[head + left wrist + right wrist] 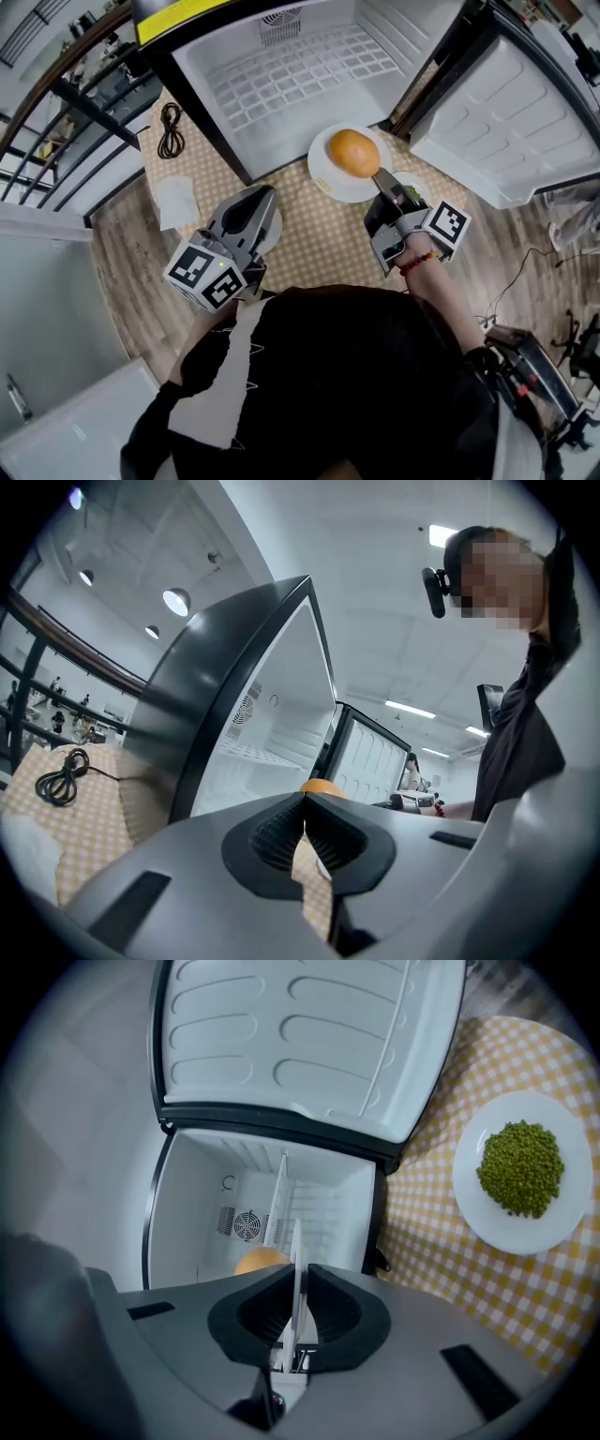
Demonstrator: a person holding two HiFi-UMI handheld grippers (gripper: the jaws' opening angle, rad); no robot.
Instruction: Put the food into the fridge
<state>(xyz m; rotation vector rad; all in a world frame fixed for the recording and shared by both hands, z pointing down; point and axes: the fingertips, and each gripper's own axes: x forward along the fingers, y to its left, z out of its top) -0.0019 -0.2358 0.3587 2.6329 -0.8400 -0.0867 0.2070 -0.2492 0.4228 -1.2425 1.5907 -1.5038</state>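
Note:
A round orange food (354,153) lies on a white plate (320,171) just in front of the open fridge (300,75). My right gripper (382,180) is shut on that plate's near rim. In the right gripper view the plate's rim (296,1251) runs edge-on between the jaws of my right gripper (298,1312), with the orange food (261,1261) behind it. My left gripper (262,199) hangs to the left over the checked cloth, shut with nothing in it. In its own view my left gripper (305,825) has its pads together, and the orange food (321,786) peeks over them.
A second white plate with green peas (522,1171) sits on the checked cloth at the right, partly under my right gripper in the head view. The fridge door (506,122) stands swung open at the right. A black cable (171,129) and a white napkin (175,202) lie to the left.

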